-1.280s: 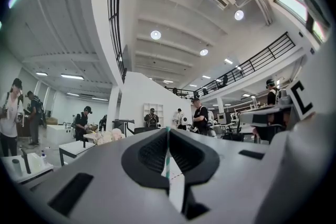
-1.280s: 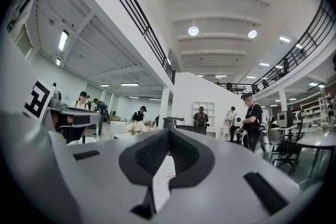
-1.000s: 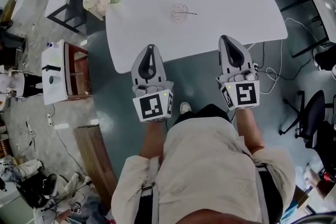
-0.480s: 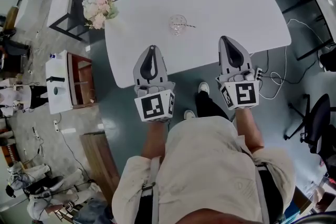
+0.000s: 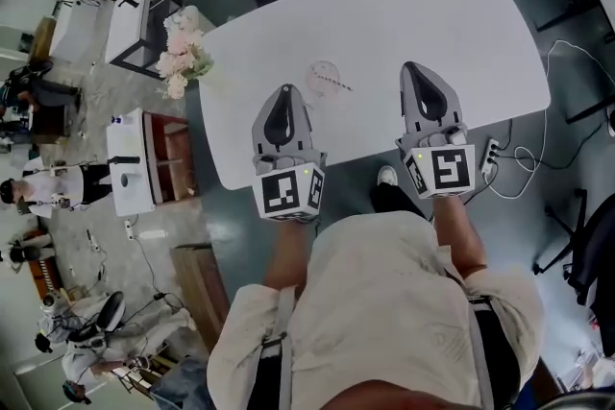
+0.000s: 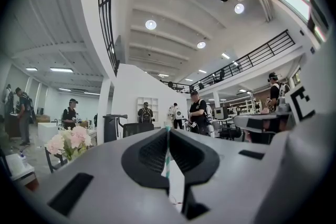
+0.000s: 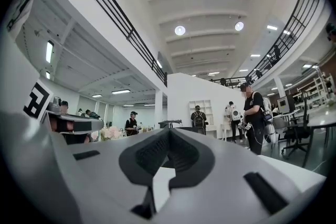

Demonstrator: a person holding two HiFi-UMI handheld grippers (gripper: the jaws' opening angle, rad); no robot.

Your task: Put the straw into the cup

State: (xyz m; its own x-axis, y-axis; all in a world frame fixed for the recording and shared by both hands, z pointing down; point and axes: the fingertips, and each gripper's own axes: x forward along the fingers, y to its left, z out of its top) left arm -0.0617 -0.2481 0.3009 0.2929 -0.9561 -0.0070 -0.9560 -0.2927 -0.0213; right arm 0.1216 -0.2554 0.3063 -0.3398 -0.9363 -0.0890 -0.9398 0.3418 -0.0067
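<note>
Cup point(image 5: 324, 75) nearer | straw point(image 5: 338, 84) apart, just beyond fingers of left gripper point(image 5: 284, 91)

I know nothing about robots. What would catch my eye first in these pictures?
Two grey hand-held grippers, the left gripper and right gripper, each carrying a square-marker cube, hover over the near edge of a large white rounded table, jaws together. Just beyond them stands a clear plastic cup with a thin straw resting across it. A pink flower bouquet sits at the table's far left corner.
</note>
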